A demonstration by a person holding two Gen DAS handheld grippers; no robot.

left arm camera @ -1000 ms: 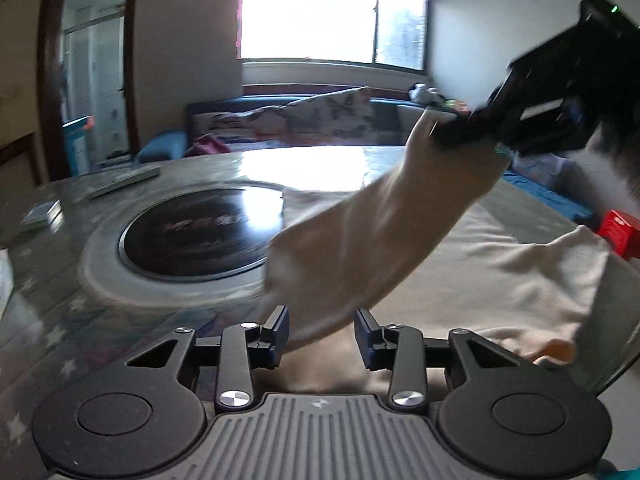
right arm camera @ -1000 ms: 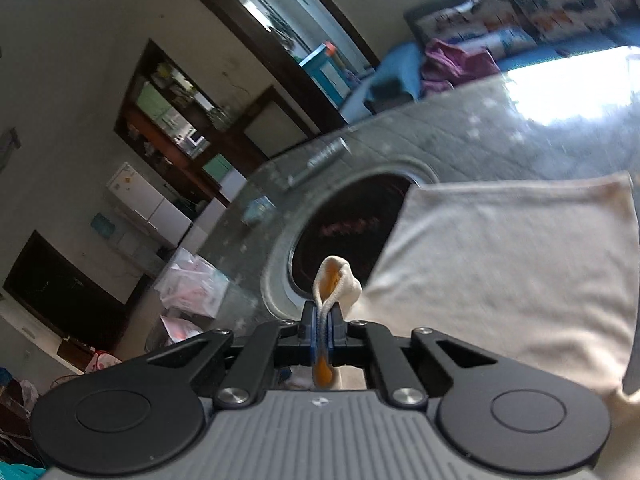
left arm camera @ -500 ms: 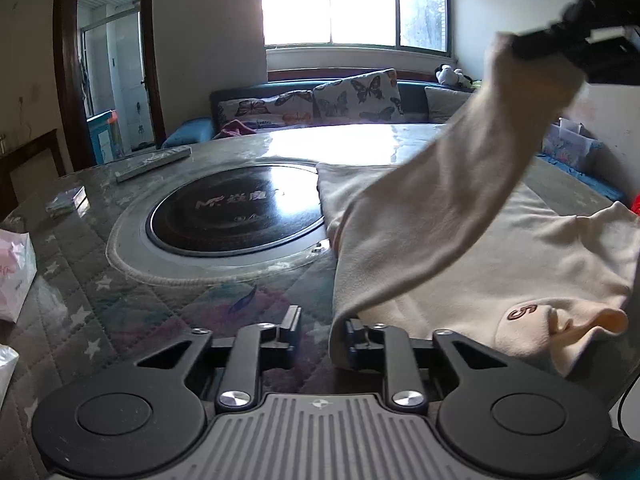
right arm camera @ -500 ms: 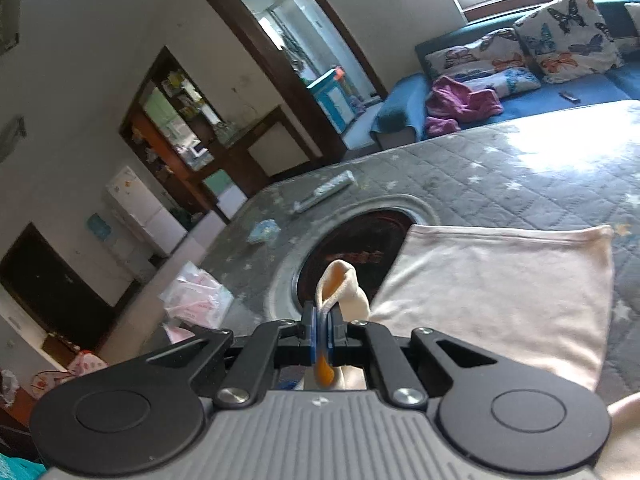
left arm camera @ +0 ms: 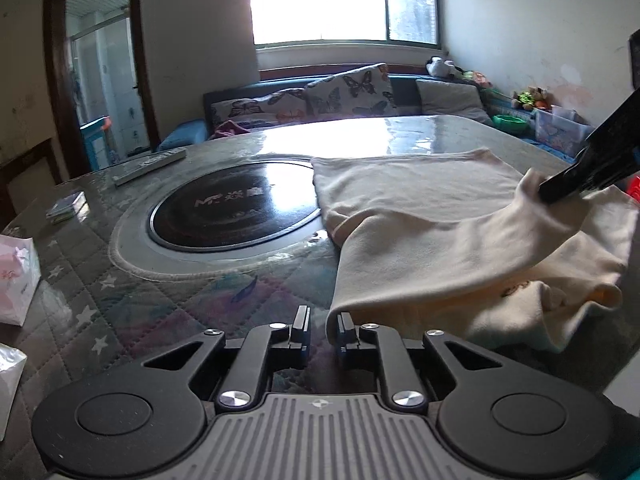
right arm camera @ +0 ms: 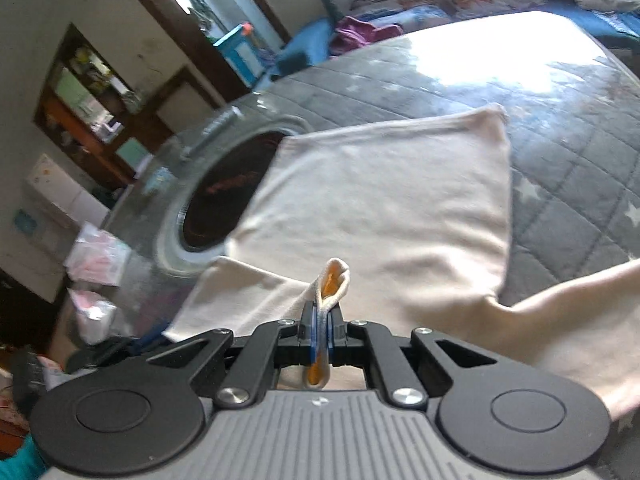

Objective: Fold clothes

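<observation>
A cream sweatshirt (left arm camera: 420,196) lies flat on the quilted round table (left arm camera: 140,300), its body also in the right wrist view (right arm camera: 380,208). One sleeve (left arm camera: 440,256) is drawn across it towards the right. My right gripper (right arm camera: 320,320) is shut on that sleeve's cuff (right arm camera: 334,280), which shows an orange lining; it enters the left wrist view at the right edge (left arm camera: 560,188). My left gripper (left arm camera: 322,328) sits low at the near fold of the sleeve. Its jaws are a narrow gap apart, and the fold's edge rests against the right finger (left arm camera: 346,326) only.
A black round hob (left arm camera: 232,208) is set into the table centre, partly under the garment. A remote (left arm camera: 152,164) and a small box (left arm camera: 66,208) lie at the far left. Pink plastic bags (left arm camera: 16,280) sit at the left edge. A sofa with butterfly cushions (left arm camera: 340,92) stands behind.
My right gripper has come down and to the right, lowering the raised sleeve over the garment body. My left jaws have narrowed from wide to a small gap.
</observation>
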